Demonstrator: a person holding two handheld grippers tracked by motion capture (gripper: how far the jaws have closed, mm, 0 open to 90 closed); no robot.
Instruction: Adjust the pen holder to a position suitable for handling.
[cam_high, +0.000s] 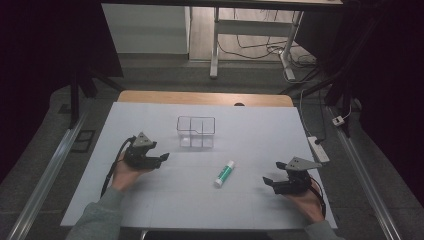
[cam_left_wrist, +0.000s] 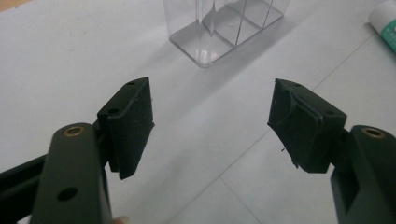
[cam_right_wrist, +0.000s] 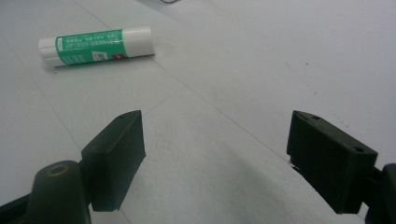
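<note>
While both hands rest on the white table (cam_high: 150, 200), left gripper (cam_high: 161, 159) wide open, empty, near clear divided box (cam_high: 196, 132), right gripper (cam_high: 269, 181) wide open, empty, glue stick (cam_high: 224, 173) lying between them.

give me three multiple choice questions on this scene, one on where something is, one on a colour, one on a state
1. Where does the glue stick lie?
A. inside the clear box
B. on the white table between the two grippers
C. in the left gripper

2. What colour is the glue stick's label?
A. green
B. red
C. yellow

3. How does the right gripper stand?
A. shut on the glue stick
B. shut on nothing
C. open and holding nothing

Answers:
1 B: the high view shows it flat on the table, nearer than the clear box, apart from the left gripper.
2 A: the right gripper view shows a green band with white ends.
3 C: its fingers stand wide apart over bare table.
</note>
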